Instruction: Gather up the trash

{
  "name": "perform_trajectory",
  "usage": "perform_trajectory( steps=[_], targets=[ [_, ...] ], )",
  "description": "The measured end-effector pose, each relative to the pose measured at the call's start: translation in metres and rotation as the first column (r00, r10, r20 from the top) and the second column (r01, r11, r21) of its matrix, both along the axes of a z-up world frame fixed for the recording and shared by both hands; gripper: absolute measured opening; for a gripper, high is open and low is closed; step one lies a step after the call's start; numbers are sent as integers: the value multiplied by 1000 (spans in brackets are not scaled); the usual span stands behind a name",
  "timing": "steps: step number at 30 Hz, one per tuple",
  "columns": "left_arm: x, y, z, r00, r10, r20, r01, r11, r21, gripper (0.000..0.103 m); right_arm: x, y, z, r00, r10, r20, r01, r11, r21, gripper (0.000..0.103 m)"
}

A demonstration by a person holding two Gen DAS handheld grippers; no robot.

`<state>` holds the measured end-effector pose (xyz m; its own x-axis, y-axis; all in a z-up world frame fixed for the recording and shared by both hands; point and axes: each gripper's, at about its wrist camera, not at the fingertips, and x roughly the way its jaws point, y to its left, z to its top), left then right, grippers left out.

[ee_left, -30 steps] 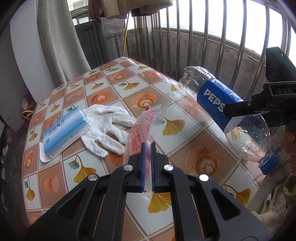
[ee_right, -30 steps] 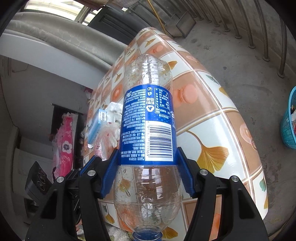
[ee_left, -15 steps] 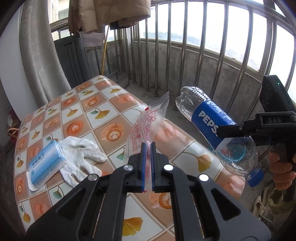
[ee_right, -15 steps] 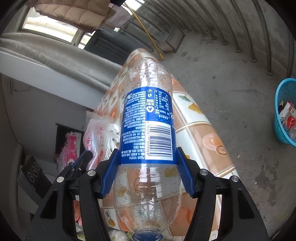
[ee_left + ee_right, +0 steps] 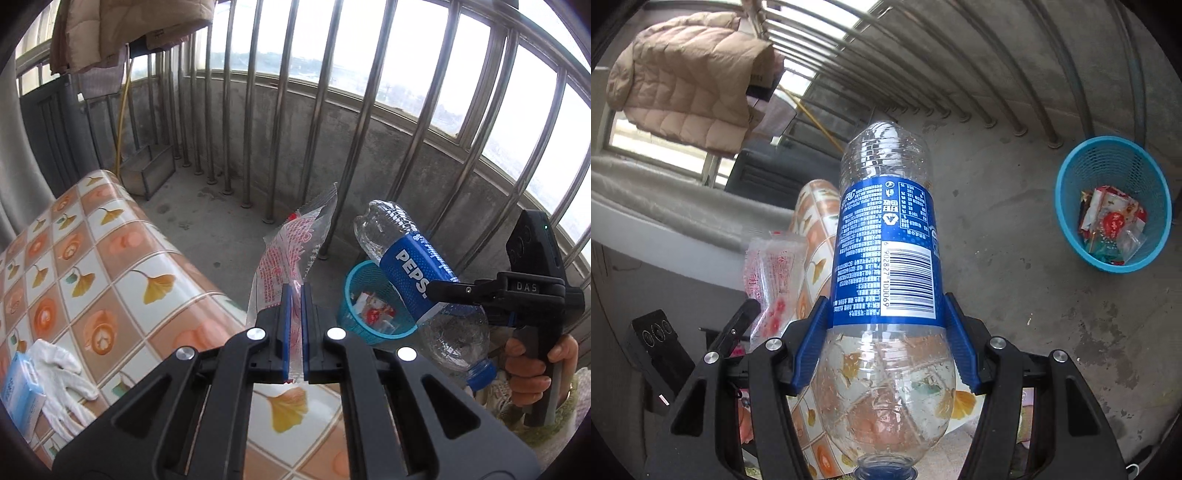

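Note:
My left gripper is shut on a clear plastic wrapper with red print, held up past the table's edge. The wrapper also shows in the right wrist view. My right gripper is shut on an empty Pepsi bottle with a blue label, cap end toward the camera. In the left wrist view the bottle hangs over a blue mesh trash basket on the floor. The basket holds several wrappers and stands on the floor to the right.
A table with a tiled ginkgo-pattern cloth is at left, with a white glove and a light blue box on it. Metal railing bars and a concrete wall ring the balcony. A jacket hangs above.
Both grippers have swung away from the table toward the balcony floor, carrying wrapper and bottle. The blue basket has come into view below the bottle.

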<state>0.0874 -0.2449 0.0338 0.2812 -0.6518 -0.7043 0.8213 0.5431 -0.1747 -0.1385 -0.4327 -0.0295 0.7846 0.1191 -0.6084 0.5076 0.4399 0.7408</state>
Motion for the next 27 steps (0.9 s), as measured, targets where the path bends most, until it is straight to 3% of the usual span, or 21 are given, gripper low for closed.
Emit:
perform_trajectory(
  steps=[8, 11, 19, 23, 25, 26, 27],
  targets=[
    [12, -74, -32, 964, -86, -252, 92, 996, 15, 3, -68, -44, -31, 970, -239, -36, 241, 967, 80, 60],
    [9, -110, -47, 949, -119, -291, 139, 989, 49, 3, -89, -62, -54, 949, -311, -56, 316, 940, 131, 60],
    [1, -208, -101, 889, -169, -426, 240, 963, 120, 3, -125, -96, -127, 868, -471, -160, 497, 814, 300, 60],
    [-2, -253, -124, 868, -175, -465, 267, 954, 140, 3, -126, -120, -149, 838, -520, -165, 543, 771, 332, 61],
    [-1, -280, -134, 851, -181, -494, 277, 952, 129, 5, -126, -137, -161, 818, -563, -118, 564, 746, 354, 64],
    [0, -289, -141, 839, -182, -512, 284, 950, 128, 23, -127, -147, -170, 806, -583, -98, 575, 734, 363, 71],
    [2, -296, -148, 839, -163, -519, 273, 952, 142, 48, -130, -154, -180, 787, -609, -105, 599, 710, 371, 74]
  ],
)
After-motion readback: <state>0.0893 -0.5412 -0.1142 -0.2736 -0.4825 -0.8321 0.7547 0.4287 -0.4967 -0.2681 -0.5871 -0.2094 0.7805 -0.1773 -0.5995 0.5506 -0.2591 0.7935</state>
